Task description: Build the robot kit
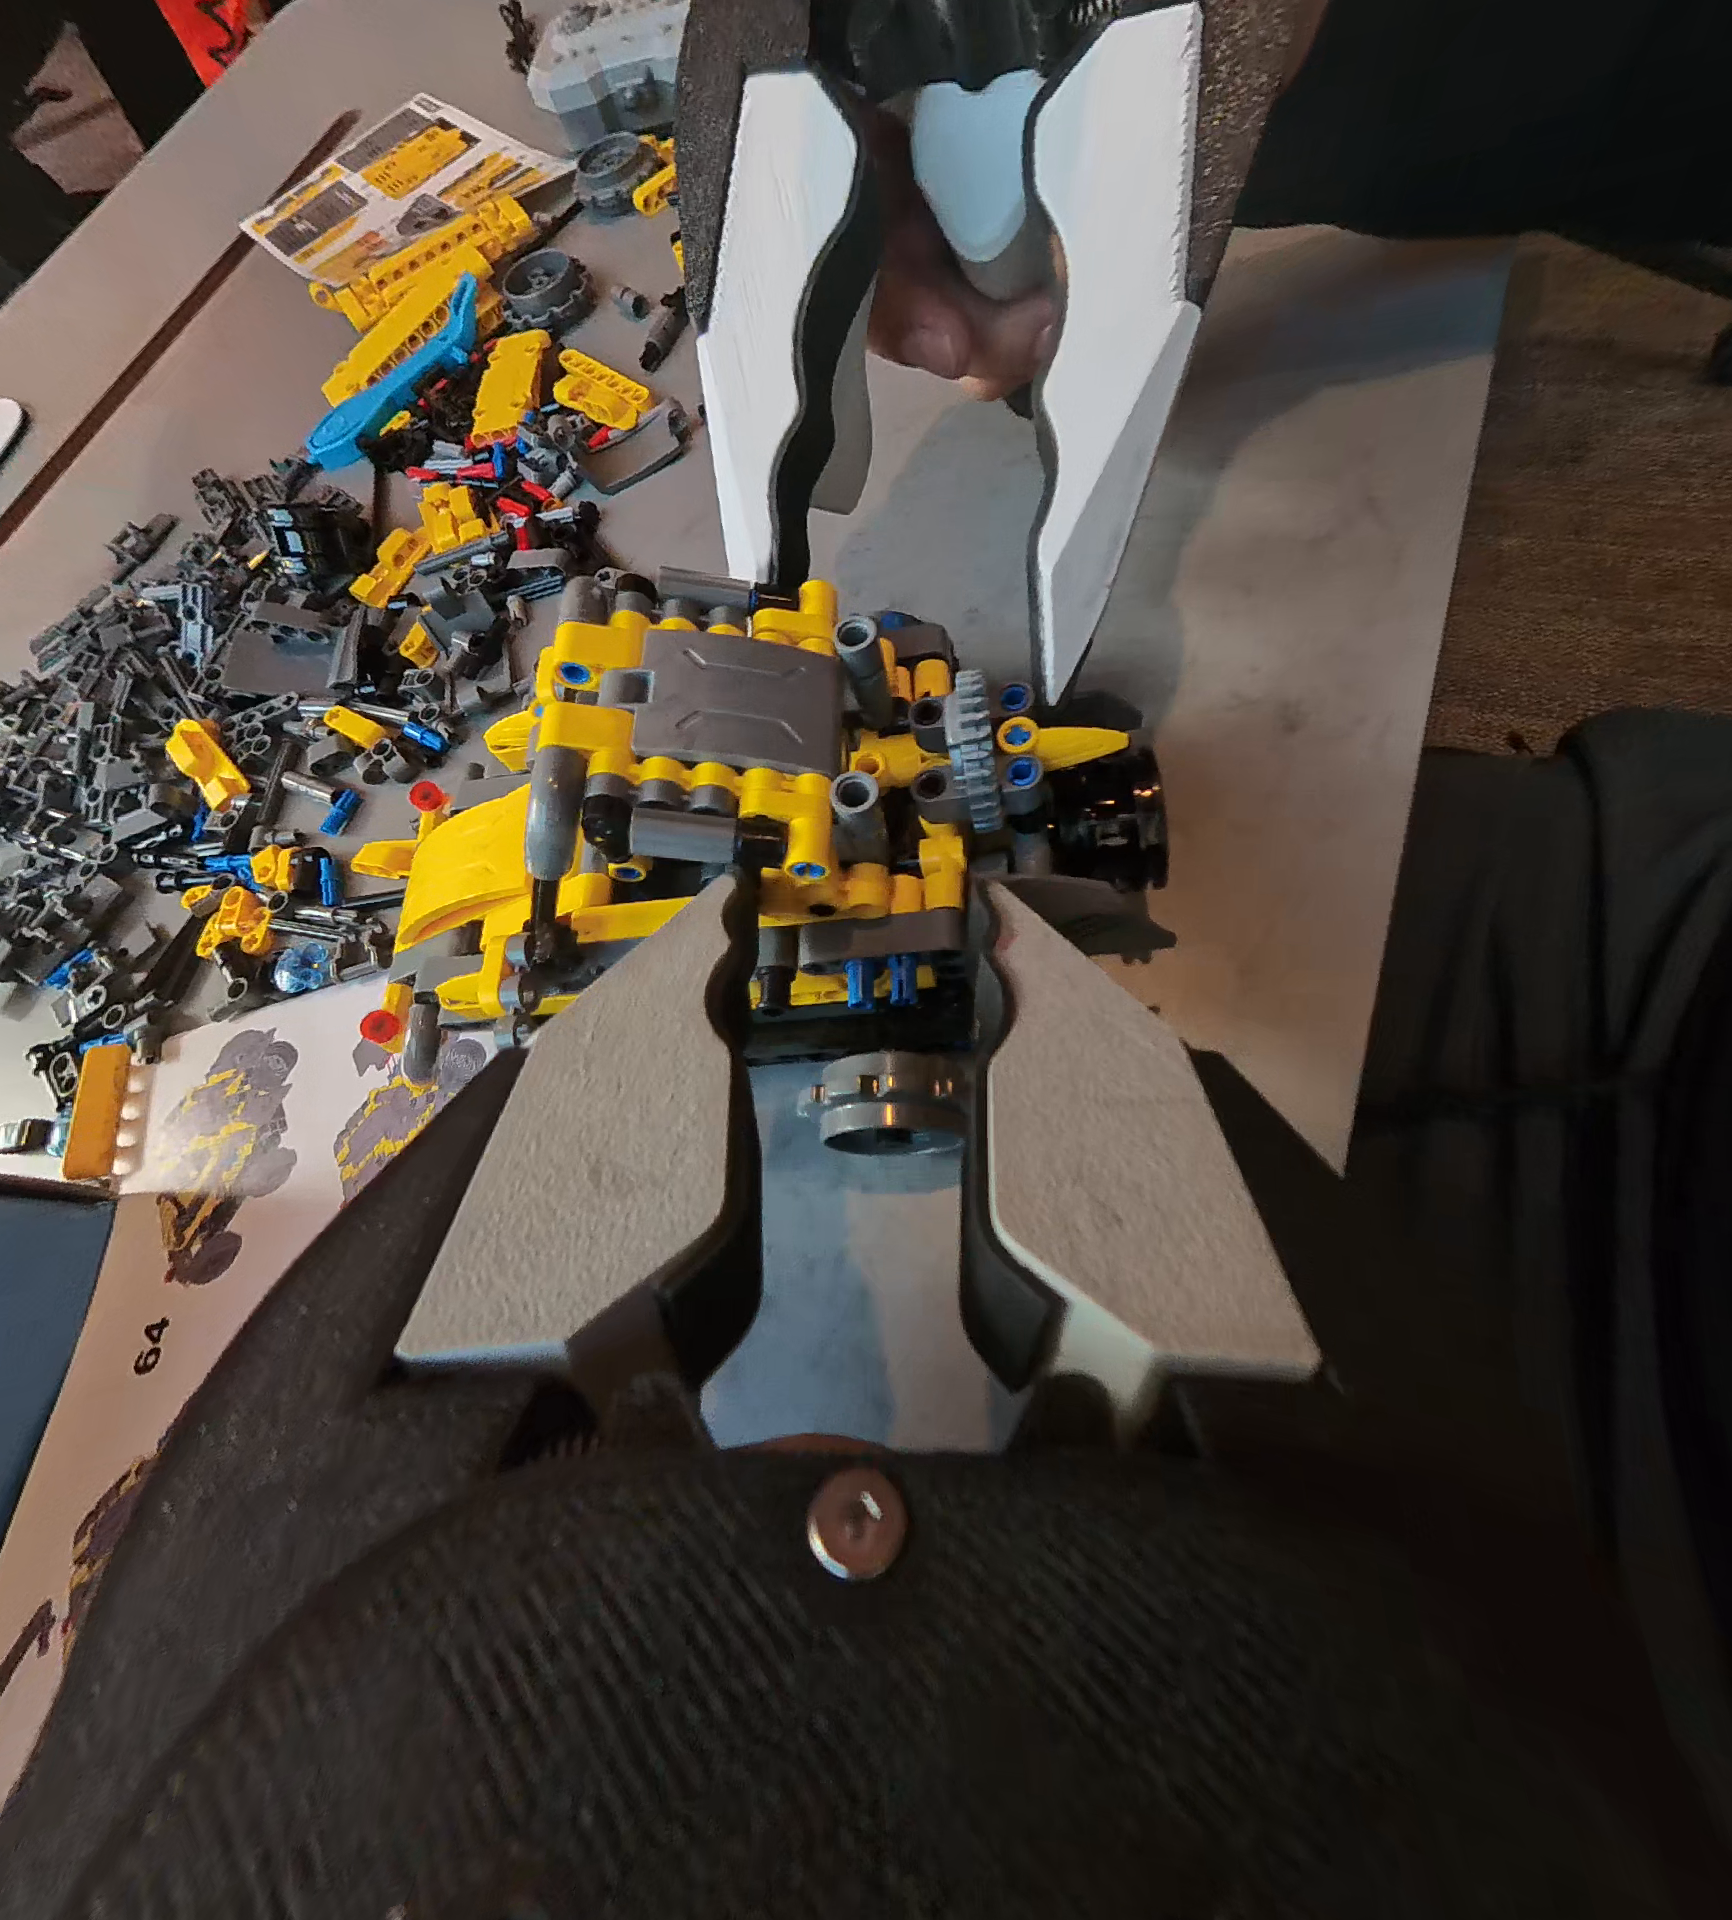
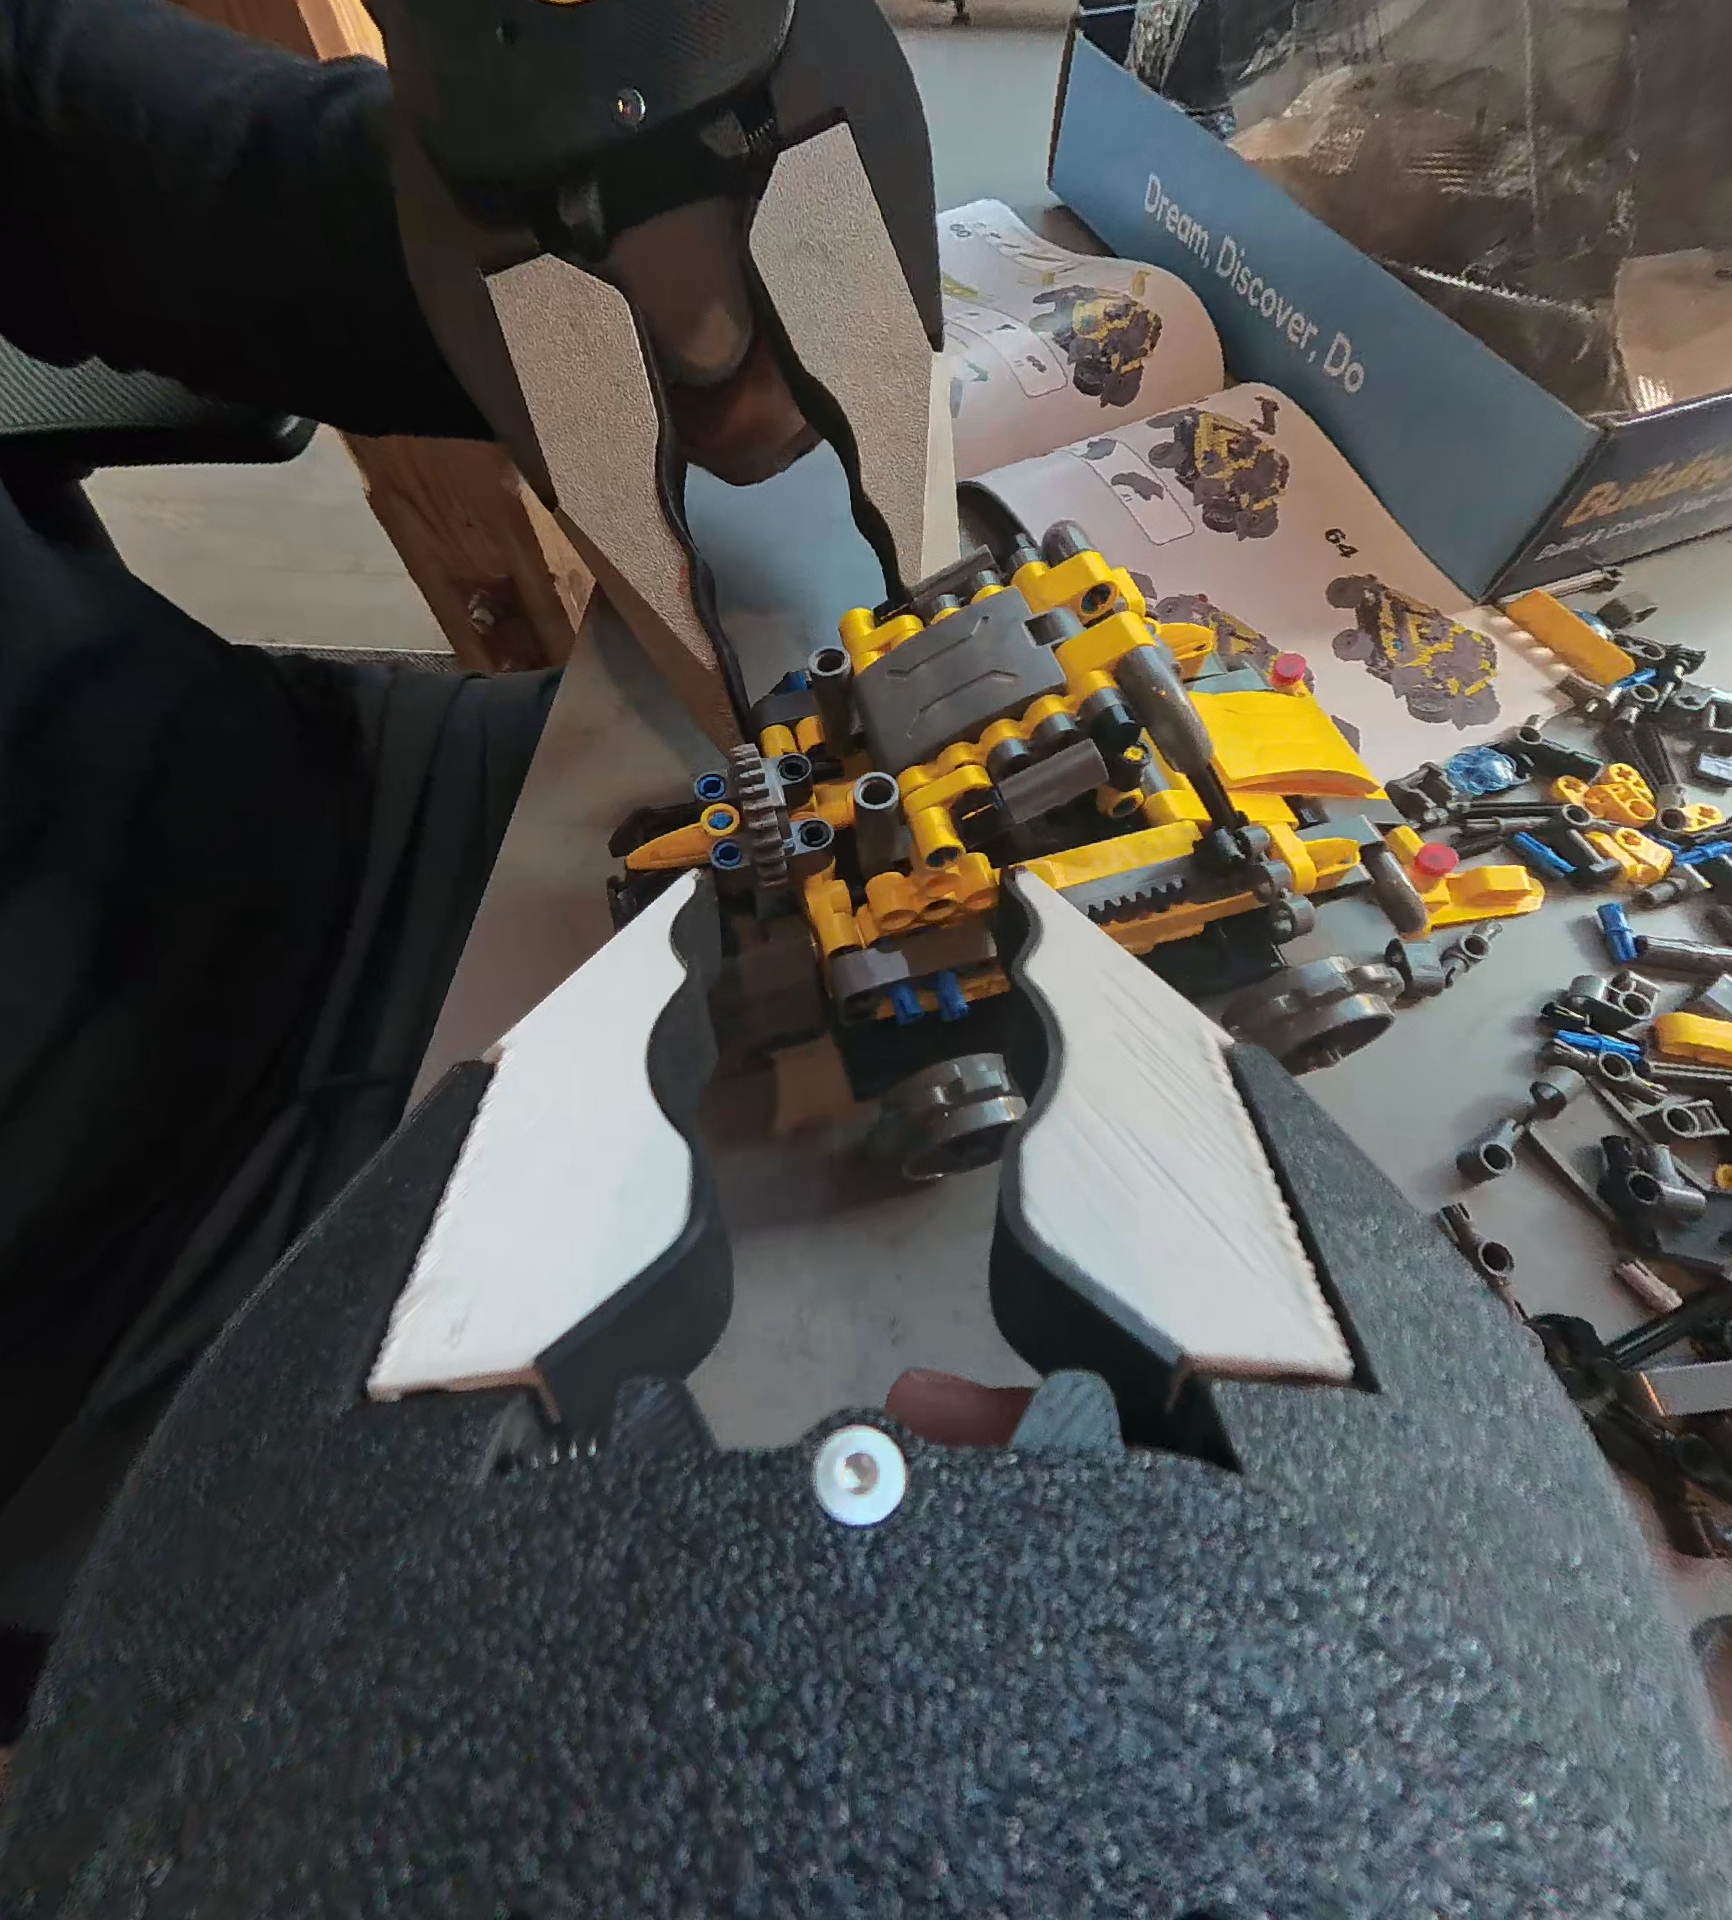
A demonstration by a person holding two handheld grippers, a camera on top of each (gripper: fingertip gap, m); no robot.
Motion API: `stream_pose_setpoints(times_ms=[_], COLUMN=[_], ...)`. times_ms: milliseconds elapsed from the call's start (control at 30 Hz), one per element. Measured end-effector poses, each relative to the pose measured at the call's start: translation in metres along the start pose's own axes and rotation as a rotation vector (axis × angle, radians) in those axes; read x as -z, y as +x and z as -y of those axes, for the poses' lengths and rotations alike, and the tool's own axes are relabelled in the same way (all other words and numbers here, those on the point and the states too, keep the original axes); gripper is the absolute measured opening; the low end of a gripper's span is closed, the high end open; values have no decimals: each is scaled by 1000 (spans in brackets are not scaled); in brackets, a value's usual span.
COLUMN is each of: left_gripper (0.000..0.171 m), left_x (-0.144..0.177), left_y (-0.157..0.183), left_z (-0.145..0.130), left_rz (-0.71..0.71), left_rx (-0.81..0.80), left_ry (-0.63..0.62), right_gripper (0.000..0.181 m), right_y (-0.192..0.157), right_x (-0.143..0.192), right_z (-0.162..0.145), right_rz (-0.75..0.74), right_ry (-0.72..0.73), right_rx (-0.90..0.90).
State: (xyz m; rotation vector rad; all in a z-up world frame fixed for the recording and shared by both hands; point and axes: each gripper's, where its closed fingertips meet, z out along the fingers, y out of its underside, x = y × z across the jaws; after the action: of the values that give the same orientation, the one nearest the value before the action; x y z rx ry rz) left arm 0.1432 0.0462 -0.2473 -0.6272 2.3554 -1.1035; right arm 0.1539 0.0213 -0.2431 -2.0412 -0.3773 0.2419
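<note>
A half-built yellow and grey brick vehicle (image 1: pixel 727 707) lies on the grey table, with a grey gear (image 1: pixel 976 748) at its end and a grey wheel hub (image 1: pixel 888 1112) on its near side. My left gripper (image 1: pixel 860 888) closes on the vehicle's near side, both fingertips against its body. My right gripper (image 1: pixel 909 639) comes in from the opposite side and straddles the vehicle's far side. In the right wrist view, my right gripper (image 2: pixel 854 878) clamps the vehicle (image 2: pixel 955 665) just behind the gear (image 2: pixel 763 800), and the left gripper (image 2: pixel 815 655) faces it.
Loose black, grey, yellow and blue pieces (image 1: pixel 218 727) are spread to the left, also seen in the right wrist view (image 2: pixel 1620 935). An open instruction booklet (image 2: pixel 1257 499) and a blue box (image 2: pixel 1361 343) lie beside them. The table edge (image 1: pixel 1413 779) and a person's dark clothing are close. My two grippers' fingertips are within a few centimetres of each other.
</note>
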Motion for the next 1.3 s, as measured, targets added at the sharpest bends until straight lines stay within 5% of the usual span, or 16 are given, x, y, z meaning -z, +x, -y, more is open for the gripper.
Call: stream_pose_setpoints(times_ms=[667,933,1100,1300], left_gripper=[25,29,48,52], left_x=[-3,0,22,29], left_y=[17,18,21,13], left_z=[4,4,0,-20], left_rz=[-180,-157,-118,-27], left_rx=[63,71,74,161], left_ry=[22,27,46,29], right_gripper=[22,38,47,48], right_y=[-5,-6,-14,-40], right_x=[4,11,39,56], right_z=[-1,-6,10,-24], right_rz=[84,40,-88,-216], right_ry=[8,-38,174,136], right_rx=[-15,-20,-106,-131])
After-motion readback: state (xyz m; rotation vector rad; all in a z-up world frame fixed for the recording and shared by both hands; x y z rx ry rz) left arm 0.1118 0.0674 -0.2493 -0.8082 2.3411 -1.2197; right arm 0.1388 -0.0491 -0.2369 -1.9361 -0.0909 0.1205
